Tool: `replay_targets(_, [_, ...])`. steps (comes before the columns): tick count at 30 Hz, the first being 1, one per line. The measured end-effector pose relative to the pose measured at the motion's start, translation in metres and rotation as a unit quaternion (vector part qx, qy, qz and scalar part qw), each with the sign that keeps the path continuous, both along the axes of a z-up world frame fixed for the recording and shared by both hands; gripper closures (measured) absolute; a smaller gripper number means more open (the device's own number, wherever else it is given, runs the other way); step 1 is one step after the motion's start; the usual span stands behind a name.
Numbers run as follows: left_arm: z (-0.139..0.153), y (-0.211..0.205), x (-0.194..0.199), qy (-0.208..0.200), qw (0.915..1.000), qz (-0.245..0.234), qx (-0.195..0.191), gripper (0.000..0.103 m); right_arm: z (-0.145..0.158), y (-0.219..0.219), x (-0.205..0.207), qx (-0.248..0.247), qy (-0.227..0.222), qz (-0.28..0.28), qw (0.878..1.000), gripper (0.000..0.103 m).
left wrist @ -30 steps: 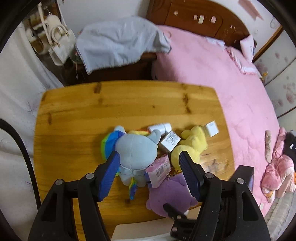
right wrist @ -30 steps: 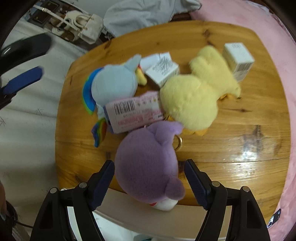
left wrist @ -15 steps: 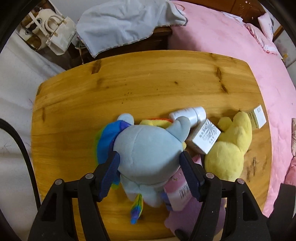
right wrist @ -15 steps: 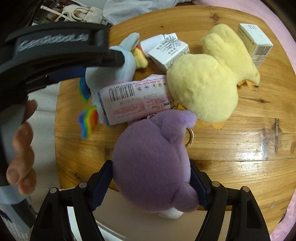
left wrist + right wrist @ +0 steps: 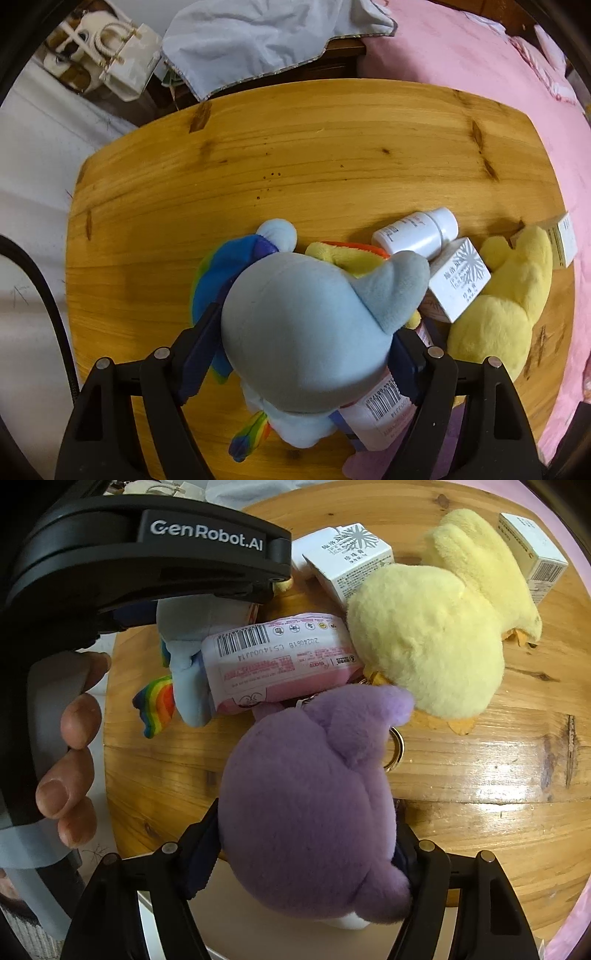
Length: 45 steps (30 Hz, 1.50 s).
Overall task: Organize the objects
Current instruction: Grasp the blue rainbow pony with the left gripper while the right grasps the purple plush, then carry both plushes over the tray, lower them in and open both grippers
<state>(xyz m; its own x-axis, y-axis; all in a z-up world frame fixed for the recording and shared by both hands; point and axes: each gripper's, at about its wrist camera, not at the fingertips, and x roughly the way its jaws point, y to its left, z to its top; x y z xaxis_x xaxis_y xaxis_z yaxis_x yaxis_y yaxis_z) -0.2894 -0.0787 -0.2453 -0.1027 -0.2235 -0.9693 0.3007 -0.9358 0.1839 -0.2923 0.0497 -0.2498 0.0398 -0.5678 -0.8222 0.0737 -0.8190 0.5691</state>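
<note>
A blue rainbow-maned plush (image 5: 306,325) lies on the wooden table (image 5: 258,147). My left gripper (image 5: 303,339) straddles its head, pointing steeply down, jaws opening and not squeezing. A purple plush (image 5: 306,775) sits at the table's near edge. My right gripper (image 5: 306,834) is closing on it, and both pads press its sides. A pink barcoded packet (image 5: 280,657) lies between the two plushes. A yellow duck plush (image 5: 424,635) lies to the right, with a white box (image 5: 351,554) and a white bottle (image 5: 417,232) behind it.
A second small box (image 5: 532,554) stands at the table's right edge. A person's hand (image 5: 74,760) holds the left tool's black body (image 5: 147,554). Beyond the table are a handbag (image 5: 107,62), a grey cloth (image 5: 266,33) and a pink bed (image 5: 480,55).
My left gripper dropped down over the blue plush and its fingers spread around the head. The right gripper's fingers drew in against the purple plush.
</note>
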Motion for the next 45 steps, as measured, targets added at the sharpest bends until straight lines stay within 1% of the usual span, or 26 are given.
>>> replay_targets(4, [0.000, -0.006, 0.003, 0.011, 0.9998, 0.008, 0.014, 0.021, 0.000, 0.000, -0.001, -0.001, 0.001, -0.002, 1.000, 0.032])
replay_targets(8, [0.003, -0.010, 0.008, 0.029, 0.9991, 0.015, 0.029, 0.026, 0.001, 0.003, 0.000, -0.007, -0.001, -0.013, 1.000, 0.036])
replay_targets(11, [0.007, -0.018, 0.015, 0.037, 0.9979, 0.036, 0.039, 0.027, 0.004, 0.006, 0.002, -0.008, 0.001, -0.022, 1.000, 0.036])
replay_targets(13, [0.014, -0.022, 0.022, 0.046, 0.9969, 0.045, 0.046, 0.027, 0.010, 0.008, 0.005, -0.007, 0.010, -0.029, 1.000, 0.037])
replay_targets(15, [0.026, -0.023, 0.028, 0.058, 0.9961, 0.045, 0.048, 0.027, 0.018, 0.011, 0.007, -0.009, 0.021, -0.035, 0.999, 0.037])
replay_targets(20, [0.070, -0.019, 0.050, 0.096, 0.9934, 0.036, 0.052, 0.027, 0.045, 0.021, 0.015, -0.012, 0.050, -0.059, 0.997, 0.037])
replay_targets(25, [0.121, -0.007, 0.079, 0.137, 0.9895, 0.012, 0.045, 0.027, 0.081, 0.032, 0.026, -0.008, 0.089, -0.087, 0.992, 0.036])
replay_targets(28, [0.145, -0.003, 0.095, 0.157, 0.9867, -0.001, 0.044, 0.026, 0.101, 0.040, 0.036, -0.001, 0.109, -0.103, 0.989, 0.036])
replay_targets(31, [0.164, -0.001, 0.110, 0.169, 0.9847, -0.009, 0.042, 0.026, 0.115, 0.031, 0.053, 0.012, 0.132, -0.117, 0.984, 0.036])
replay_targets(34, [0.178, -0.001, 0.126, 0.177, 0.9831, -0.015, 0.044, 0.026, 0.132, 0.051, 0.061, 0.025, 0.148, -0.129, 0.980, 0.036])
replay_targets(36, [0.188, -0.001, 0.137, 0.183, 0.9819, -0.020, 0.047, 0.026, 0.141, 0.039, 0.066, 0.032, 0.158, -0.136, 0.978, 0.036])
replay_targets(39, [0.200, 0.002, 0.151, 0.188, 0.9805, -0.030, 0.048, 0.026, 0.164, 0.051, 0.086, 0.045, 0.176, -0.146, 0.972, 0.036])
replay_targets(41, [0.210, 0.006, 0.163, 0.194, 0.9788, -0.041, 0.052, 0.026, 0.172, 0.050, 0.088, 0.049, 0.186, -0.153, 0.969, 0.036])
replay_targets(45, [0.227, 0.014, 0.188, 0.212, 0.9728, -0.064, 0.068, 0.026, 0.192, 0.051, 0.106, 0.057, 0.206, -0.170, 0.962, 0.036])
